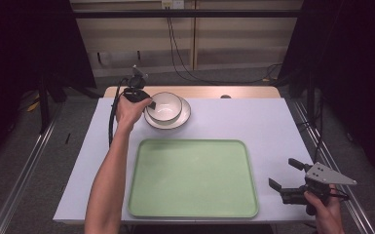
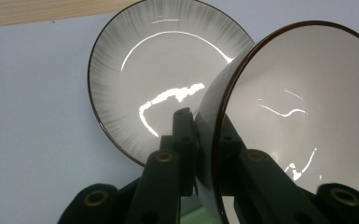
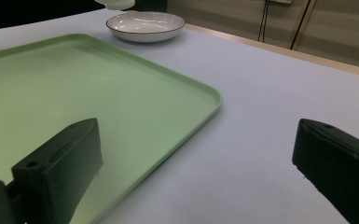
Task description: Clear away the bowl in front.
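- Bare forearms, no sleeves worn.
- Left black two-jaw gripper (image 1: 146,101): brass-coloured screws seen in matte jaws, black cable (image 1: 111,122) trailed.
- Right black two-jaw gripper (image 1: 282,174): topped by a grey three-cornered plate (image 1: 327,174), small holes dotted.

I can read no writing, label, brand or number anywhere in front of me: none on the bowl (image 2: 303,107) I hold by its rim, none on the plate (image 2: 158,74) under it, and none on the green tray (image 1: 193,177) just this side of the plate. The small pale fitting on the wall (image 1: 172,4) far beyond the plate is too small for me to make out any marking.
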{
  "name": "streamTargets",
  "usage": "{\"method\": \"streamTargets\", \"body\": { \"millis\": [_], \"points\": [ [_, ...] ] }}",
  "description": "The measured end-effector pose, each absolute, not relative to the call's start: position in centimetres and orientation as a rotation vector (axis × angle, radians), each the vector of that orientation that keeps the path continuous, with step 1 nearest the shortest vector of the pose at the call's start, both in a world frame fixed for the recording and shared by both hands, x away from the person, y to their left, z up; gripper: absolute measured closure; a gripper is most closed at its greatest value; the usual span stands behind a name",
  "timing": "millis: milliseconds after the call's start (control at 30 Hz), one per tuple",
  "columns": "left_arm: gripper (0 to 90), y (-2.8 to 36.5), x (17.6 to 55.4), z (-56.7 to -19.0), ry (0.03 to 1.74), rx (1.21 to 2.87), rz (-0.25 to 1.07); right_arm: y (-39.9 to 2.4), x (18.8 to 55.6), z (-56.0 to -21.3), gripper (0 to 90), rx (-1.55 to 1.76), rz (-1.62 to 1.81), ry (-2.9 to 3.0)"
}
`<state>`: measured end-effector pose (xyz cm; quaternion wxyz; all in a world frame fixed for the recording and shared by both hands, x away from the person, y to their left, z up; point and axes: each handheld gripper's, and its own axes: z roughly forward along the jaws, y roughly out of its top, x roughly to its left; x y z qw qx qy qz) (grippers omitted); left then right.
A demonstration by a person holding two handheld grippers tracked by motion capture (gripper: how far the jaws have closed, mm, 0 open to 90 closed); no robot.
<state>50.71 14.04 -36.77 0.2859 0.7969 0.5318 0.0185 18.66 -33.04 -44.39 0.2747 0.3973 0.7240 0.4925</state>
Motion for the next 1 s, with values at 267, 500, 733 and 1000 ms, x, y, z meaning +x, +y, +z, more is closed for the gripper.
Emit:
{"method": "streamTargets", "body": {
  "millis": [267,500,733,1000],
  "points": [
    [83.0,13.6,50.0,-36.8,1.400,2.144,0.048,-33.1,18.6,-44.4,0.8,1.071,1.323,1.948],
    [83.0,13.5,49.1,-36.7,1.355,2.174,0.048,-33.0,18.6,-44.4,0.7,1.067,1.323,1.948],
    [83.0,13.6,47.7,-36.8,1.328,2.188,0.045,-33.0,18.7,-44.4,0.8,1.066,1.324,1.950],
    [83.0,13.1,46.3,-36.4,1.277,2.212,0.040,-33.0,18.8,-44.4,0.8,1.060,1.324,1.947]
  ]
}}
